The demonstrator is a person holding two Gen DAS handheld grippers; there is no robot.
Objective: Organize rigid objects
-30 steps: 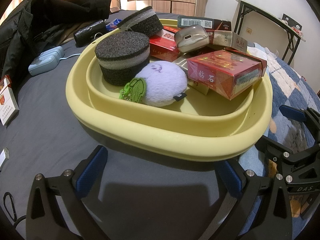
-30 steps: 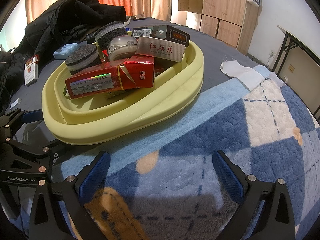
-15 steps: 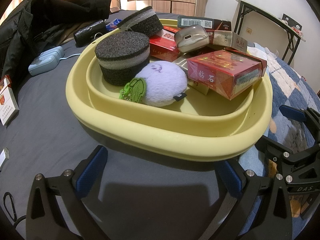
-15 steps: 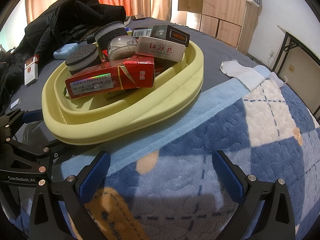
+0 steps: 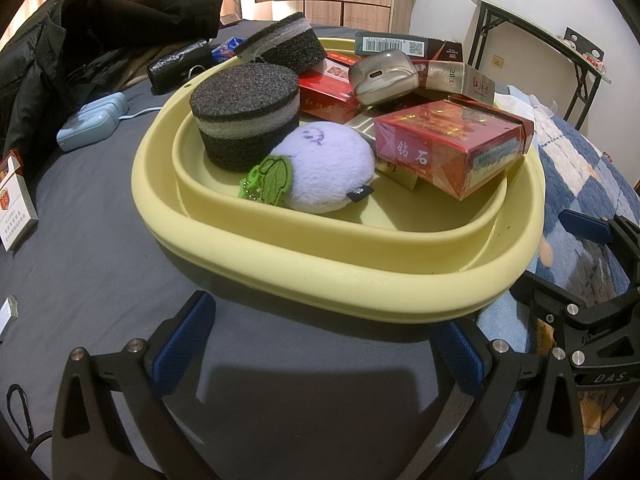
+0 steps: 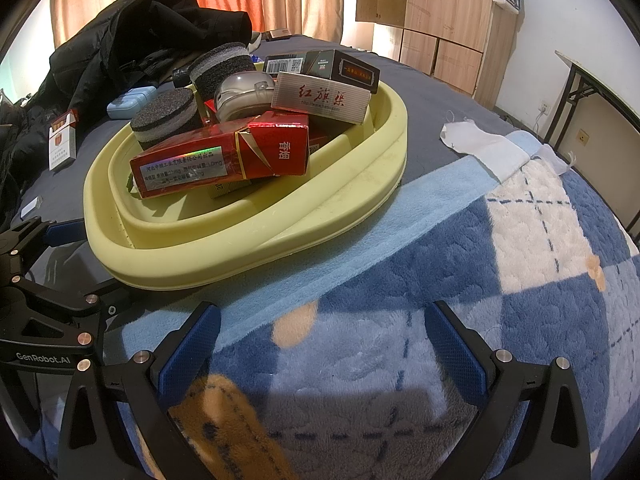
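A yellow basin (image 5: 360, 284) sits on the bed, also in the right wrist view (image 6: 256, 256). In it lie two black foam discs (image 5: 246, 120), a purple plush (image 5: 328, 164), a red cigarette box (image 5: 452, 148) (image 6: 224, 160), a silver case (image 5: 384, 76), a white box with red characters (image 6: 320, 98) and a black box (image 6: 340, 68). My left gripper (image 5: 316, 344) is open and empty just in front of the basin's near rim. My right gripper (image 6: 320, 344) is open and empty over the blue blanket, beside the basin.
A white cigarette pack (image 5: 14, 204) stands on the dark sheet at the left, also in the right wrist view (image 6: 62, 144). A light blue case (image 5: 92, 120) and black jackets (image 5: 80, 40) lie behind. A white cloth (image 6: 484, 152) lies on the plaid blanket (image 6: 480, 280).
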